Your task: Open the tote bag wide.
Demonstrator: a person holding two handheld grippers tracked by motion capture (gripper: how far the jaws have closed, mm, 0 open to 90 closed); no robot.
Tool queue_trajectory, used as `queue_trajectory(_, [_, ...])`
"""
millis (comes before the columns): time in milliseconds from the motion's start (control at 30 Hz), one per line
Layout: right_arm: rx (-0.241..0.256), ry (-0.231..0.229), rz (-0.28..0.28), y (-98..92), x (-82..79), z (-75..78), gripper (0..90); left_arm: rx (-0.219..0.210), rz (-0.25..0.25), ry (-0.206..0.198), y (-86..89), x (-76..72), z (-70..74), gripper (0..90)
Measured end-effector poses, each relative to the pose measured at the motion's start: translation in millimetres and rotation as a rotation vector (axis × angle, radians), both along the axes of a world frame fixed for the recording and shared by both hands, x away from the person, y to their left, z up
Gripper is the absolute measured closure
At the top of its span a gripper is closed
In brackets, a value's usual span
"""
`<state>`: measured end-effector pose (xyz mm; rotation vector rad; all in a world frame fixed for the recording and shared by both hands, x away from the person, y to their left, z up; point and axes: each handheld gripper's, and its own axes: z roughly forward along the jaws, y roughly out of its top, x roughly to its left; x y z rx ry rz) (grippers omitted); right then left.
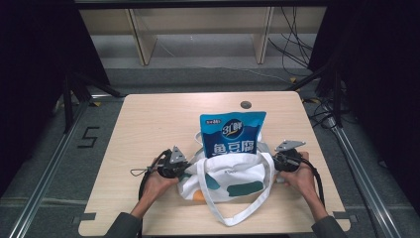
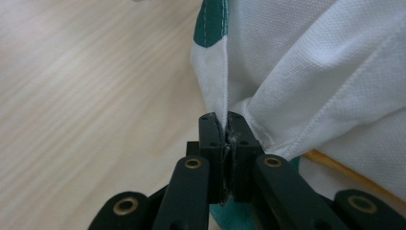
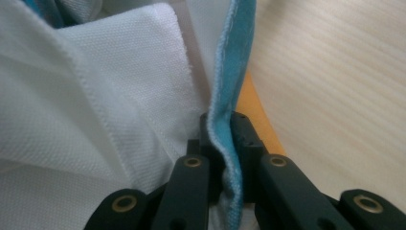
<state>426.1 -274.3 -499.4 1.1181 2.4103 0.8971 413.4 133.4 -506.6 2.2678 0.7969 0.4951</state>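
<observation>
High view: bag (image 1: 225, 178) sits between left tongs (image 1: 187, 167) and right tongs (image 1: 273, 162), each clamped on its rim, pouch (image 1: 232, 133) upright inside.

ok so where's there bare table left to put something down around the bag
Free: the wide strip of table left of the blue pouch, the far edge beside the round hole, and the near left corner. Crowded: the middle, where the tote bag, its looping strap and both grippers sit.

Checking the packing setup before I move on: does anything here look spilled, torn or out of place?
Nothing spilled or torn. The blue pouch stands upright, sticking halfway out of the white tote bag. The left claw and right claw each pinch the bag's edge. One handle strap trails loose toward the table's near edge.
</observation>
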Motion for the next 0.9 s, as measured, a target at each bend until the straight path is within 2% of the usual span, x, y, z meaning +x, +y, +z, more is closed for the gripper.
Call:
queue_trajectory(33, [0.0,0.0,0.0,0.0,0.0,0.0,85.9,0.0,0.0,0.0,0.0,0.0,0.0,86.6])
queue_trajectory(100, [0.001,-0.009,-0.005,2.6,6.5,-0.5,85.9,0.01,-0.004,-0.018,3.1,10.1,0.3,86.6])
queue_trajectory(133, [0.003,-0.001,-0.004,2.9,7.9,-0.4,85.8,-0.006,0.018,-0.008,2.8,11.5,-0.7,86.5])
queue_trajectory(167, [0.003,-0.014,-0.007,2.7,9.8,-0.6,85.8,-0.036,0.034,-0.006,2.3,13.4,-2.2,86.6])
queue_trajectory(200, [0.006,0.002,-0.007,2.9,11.2,-0.3,85.7,-0.042,0.021,0.003,5.4,16.3,-1.6,86.2])
queue_trajectory(267, [0.023,-0.01,-0.014,2.8,11.4,-1.1,85.5,-0.045,0.016,0.0,7.9,16.7,-0.8,83.7])
queue_trajectory(300, [0.023,-0.01,-0.014,2.8,11.4,-1.1,85.5,-0.071,0.036,0.016,8.9,16.5,-0.6,83.7])
queue_trajectory(367, [0.038,-0.007,-0.028,0.8,11.1,0.9,84.1,-0.073,0.056,0.016,11.6,16.3,4.0,76.3])
queue_trajectory(400, [0.064,-0.023,-0.048,-1.9,10.6,5.9,76.8,-0.082,0.059,0.02,14.2,13.2,11.1,74.7])
queue_trajectory(433, [0.064,-0.023,-0.048,-1.9,10.6,5.9,76.8,-0.082,0.059,0.02,14.2,13.2,11.1,72.3])
queue_trajectory(500, [0.073,-0.062,-0.051,-6.9,9.9,17.2,70.9,-0.121,0.06,0.001,18.2,9.1,21.3,69.0])
queue_trajectory(533, [0.095,-0.062,-0.06,-9.1,6.4,26.1,69.9,-0.172,0.071,0.006,19.7,7.4,26.0,66.5])
queue_trajectory(567, [0.118,-0.085,-0.06,-12.2,3.3,34.8,68.8,-0.211,0.073,0.013,22.2,6.0,31.1,65.0])
queue_trajectory(600, [0.156,-0.111,-0.064,-17.7,-5.2,52.3,67.3,-0.286,0.077,0.034,25.9,3.0,40.7,61.2])
queue_trajectory(633, [0.156,-0.111,-0.064,-17.7,-5.2,52.3,67.3,-0.286,0.077,0.034,25.9,3.0,40.7,59.7])
queue_trajectory(667, [0.203,-0.135,-0.072,-20.5,-15.2,67.8,65.0,-0.331,0.087,0.039,25.5,1.1,44.9,58.3])
queue_trajectory(700, [0.203,-0.135,-0.072,-20.5,-15.2,67.8,65.0,-0.346,0.086,0.042,26.1,-0.5,49.9,58.3])
queue_trajectory(733, [0.215,-0.171,-0.044,-22.8,-17.6,74.3,64.2,-0.355,0.084,0.044,26.2,-2.4,55.2,56.8])
queue_trajectory(767, [0.244,-0.185,-0.036,-23.2,-22.4,80.9,62.8,-0.372,0.08,0.042,25.7,-4.9,59.7,55.5])
queue_trajectory(800, [0.281,-0.213,-0.003,-23.7,-30.2,93.6,60.8,-0.393,0.075,0.045,24.5,-7.5,64.2,52.1])
queue_trajectory(833, [0.281,-0.213,-0.003,-23.7,-30.2,93.6,60.8,-0.418,0.062,0.049,23.2,-10.3,68.3,52.1])
queue_trajectory(867, [0.326,-0.209,0.008,-18.1,-39.3,103.4,58.2,-0.43,0.055,0.059,21.6,-13.2,73.4,47.7])
queue_trajectory(900, [0.326,-0.209,0.008,-18.1,-39.3,103.4,58.2,-0.441,0.047,0.058,19.2,-15.8,77.8,47.7])
